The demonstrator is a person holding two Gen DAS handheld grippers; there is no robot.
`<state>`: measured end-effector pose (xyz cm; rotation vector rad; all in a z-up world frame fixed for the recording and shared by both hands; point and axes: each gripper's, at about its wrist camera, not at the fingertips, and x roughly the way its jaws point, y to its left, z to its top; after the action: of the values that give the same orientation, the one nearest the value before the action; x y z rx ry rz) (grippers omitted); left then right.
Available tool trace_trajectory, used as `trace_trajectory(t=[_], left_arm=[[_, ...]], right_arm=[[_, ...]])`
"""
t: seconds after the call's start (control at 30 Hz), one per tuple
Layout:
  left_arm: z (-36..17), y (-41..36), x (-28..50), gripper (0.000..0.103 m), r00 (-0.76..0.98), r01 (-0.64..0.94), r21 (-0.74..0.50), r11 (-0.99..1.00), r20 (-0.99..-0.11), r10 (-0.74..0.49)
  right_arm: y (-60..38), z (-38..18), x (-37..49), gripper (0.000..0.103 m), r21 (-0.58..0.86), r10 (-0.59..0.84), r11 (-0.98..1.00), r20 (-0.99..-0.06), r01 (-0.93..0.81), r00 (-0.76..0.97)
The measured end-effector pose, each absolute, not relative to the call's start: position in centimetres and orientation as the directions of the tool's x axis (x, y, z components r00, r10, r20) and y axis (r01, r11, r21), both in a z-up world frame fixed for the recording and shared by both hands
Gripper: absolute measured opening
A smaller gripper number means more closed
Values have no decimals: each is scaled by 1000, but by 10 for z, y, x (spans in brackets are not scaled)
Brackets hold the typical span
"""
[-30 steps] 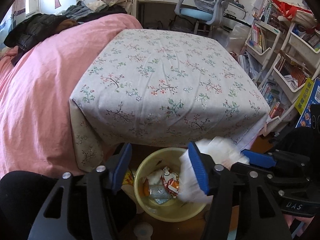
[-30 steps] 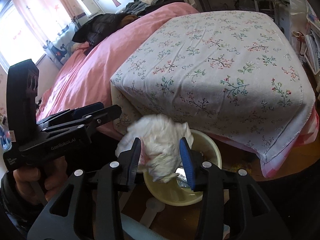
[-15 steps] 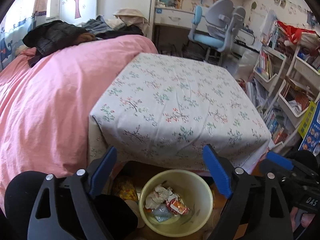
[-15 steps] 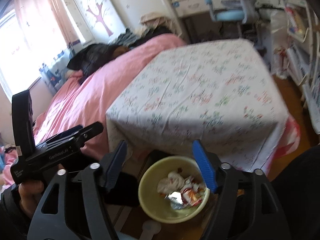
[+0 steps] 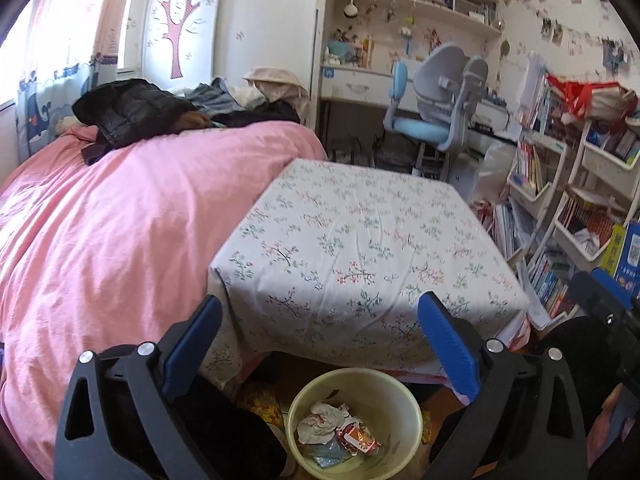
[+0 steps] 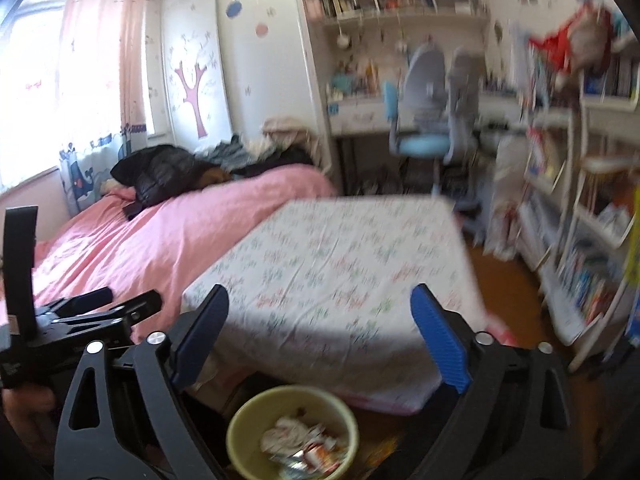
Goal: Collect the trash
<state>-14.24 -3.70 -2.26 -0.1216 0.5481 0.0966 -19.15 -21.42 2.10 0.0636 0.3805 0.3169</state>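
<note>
Pink bedding (image 5: 120,240) is seen at left, then the left gripper (image 5: 320,344), spread apart and empty. The floral counter (image 5: 360,264) shows no litter. Below, trash (image 5: 336,432) lies in the yellow bin (image 5: 404,404). The right gripper (image 6: 320,336), clamped on tissue a second ago, is now parted; collection seems nearly done.

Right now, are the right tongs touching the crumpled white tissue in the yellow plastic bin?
Apart. In the right wrist view the right tongs stand open and raised, while the crumpled white tissue lies down in the yellow plastic bin, clear of both fingers.
</note>
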Motion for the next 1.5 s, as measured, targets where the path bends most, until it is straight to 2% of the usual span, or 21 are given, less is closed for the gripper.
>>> trace_trajectory(t=[0.1,0.2,0.57,0.9,1.1,1.5], left_arm=[[-10,-38,-159,95,862,-116,-63,991,-501,70],[2,-41,-173,95,885,-116,14,993,-452,110],[15,-30,-178,95,900,-156,6,988,-412,145],[11,-32,-182,95,893,-181,-11,983,-420,160],[-1,-36,-180,95,887,-209,23,978,-417,199],[4,-31,-188,95,903,-219,-20,976,-383,195]], right_arm=[[-213,36,-213,95,26,263,963,-282,-267,923],[-216,42,-228,95,-10,242,968,-250,-253,937],[-213,45,-242,95,-20,227,971,-253,-239,941],[-203,40,-244,96,-51,231,965,-281,-255,931],[-199,32,-238,96,-78,218,964,-308,-253,926],[-211,33,-238,96,-32,226,969,-300,-247,927]])
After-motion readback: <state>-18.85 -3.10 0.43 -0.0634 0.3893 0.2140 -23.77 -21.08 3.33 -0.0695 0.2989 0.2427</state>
